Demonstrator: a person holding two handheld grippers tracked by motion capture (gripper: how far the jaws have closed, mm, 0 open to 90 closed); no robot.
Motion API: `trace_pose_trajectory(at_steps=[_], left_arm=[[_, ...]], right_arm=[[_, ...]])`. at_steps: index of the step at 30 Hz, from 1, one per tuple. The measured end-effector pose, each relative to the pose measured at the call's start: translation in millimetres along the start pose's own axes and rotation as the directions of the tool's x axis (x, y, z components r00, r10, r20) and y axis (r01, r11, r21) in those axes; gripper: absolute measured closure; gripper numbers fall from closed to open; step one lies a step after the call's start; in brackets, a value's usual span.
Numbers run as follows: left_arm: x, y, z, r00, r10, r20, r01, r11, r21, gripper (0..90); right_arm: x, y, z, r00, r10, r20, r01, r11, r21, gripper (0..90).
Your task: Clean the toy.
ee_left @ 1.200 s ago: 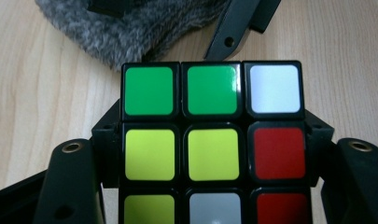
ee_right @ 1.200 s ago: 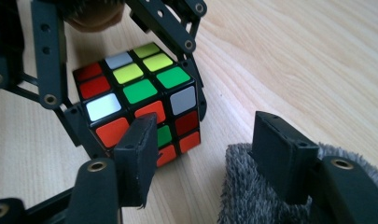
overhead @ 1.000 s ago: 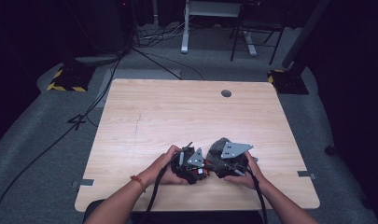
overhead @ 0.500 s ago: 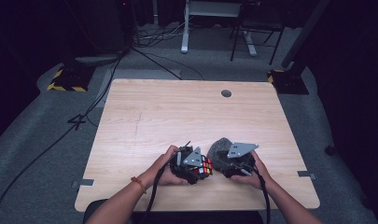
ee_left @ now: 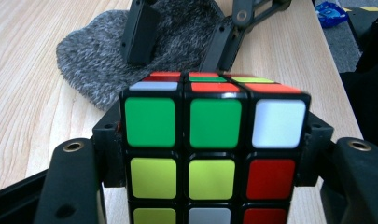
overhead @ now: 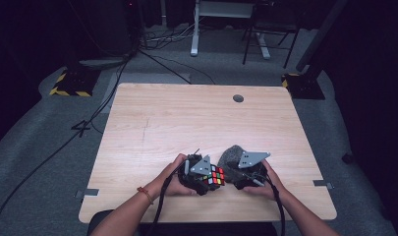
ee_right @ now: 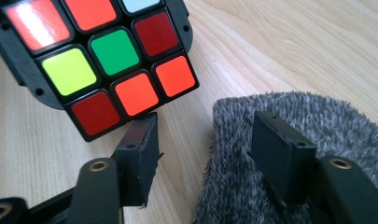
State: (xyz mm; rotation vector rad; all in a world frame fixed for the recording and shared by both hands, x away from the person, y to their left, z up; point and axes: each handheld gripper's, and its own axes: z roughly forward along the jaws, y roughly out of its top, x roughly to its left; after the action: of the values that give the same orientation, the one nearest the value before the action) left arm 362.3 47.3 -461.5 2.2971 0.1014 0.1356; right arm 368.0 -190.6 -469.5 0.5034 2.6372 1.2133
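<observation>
The left hand-held gripper [overhead: 206, 178] clamps the cube [ee_left: 214, 149]; the right hand-held gripper [ee_right: 203, 149], half-open and empty, should straddle the cloth [ee_right: 289, 116] edge beside the cube before closing.

A dark recording lab: bare wooden desk [overhead: 206, 123], floor cables [overhead: 49, 152], hazard-taped stand bases [overhead: 69, 84] beyond the jaws.

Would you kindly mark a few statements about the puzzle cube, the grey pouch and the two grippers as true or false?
1. The left gripper is clamped on the puzzle cube. True.
2. The right gripper holds the cube. False: its jaws stand open, with nothing gripped between them.
3. A fuzzy grey pouch lies on the wooden table. True.
4. The cube is solved, each face one colour. False: the face toward the left gripper view mixes green, white, yellow and red.
5. The pouch lies at the table's far edge. False: it lies near the person's side.
</observation>
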Motion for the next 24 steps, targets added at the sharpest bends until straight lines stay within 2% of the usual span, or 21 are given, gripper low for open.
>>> trace_pose_trajectory(at_steps=[3,10,11,14,18,21,24], left_arm=[[0.8,-2.2,0.0,1.0000,-0.007,0.000,0.007,1.0000,0.006,32.9],[1.6,-7.8,5.2,1.0000,0.006,-0.004,-0.006,0.9973,0.074,32.7],[0.8,-8.4,6.7,1.0000,0.001,0.001,-0.001,0.9965,0.083,32.7],[3.0,-10.6,7.9,1.0000,0.008,0.005,-0.009,0.9953,0.096,32.4],[7.3,-16.1,5.7,0.9994,-0.032,0.009,0.031,0.9932,0.112,30.2],[9.4,-20.2,5.4,0.9986,-0.052,0.008,0.051,0.9911,0.123,26.3],[10.8,-25.0,4.9,0.9965,-0.083,0.007,0.082,0.9888,0.125,23.3]], right_arm=[[0.8,1.0,-1.5,1.0000,0.000,-0.003,0.000,1.000,-0.013,42.6],[3.2,4.5,-5.1,0.9999,0.000,-0.016,-0.001,0.999,-0.051,41.5],[4.5,5.3,-4.5,0.9996,-0.001,-0.030,0.000,0.999,-0.051,41.5],[8.2,7.0,-2.0,0.9994,-0.024,-0.023,0.023,0.999,-0.036,41.1],[5.9,5.6,-3.2,0.9997,-0.019,-0.018,0.019,0.999,-0.032,40.6],[2.6,4.9,-8.6,0.9997,-0.024,0.008,0.024,0.999,-0.031,40.6],[-1.8,2.3,-15.2,0.9982,-0.018,0.057,0.018,1.000,-0.012,40.7]])
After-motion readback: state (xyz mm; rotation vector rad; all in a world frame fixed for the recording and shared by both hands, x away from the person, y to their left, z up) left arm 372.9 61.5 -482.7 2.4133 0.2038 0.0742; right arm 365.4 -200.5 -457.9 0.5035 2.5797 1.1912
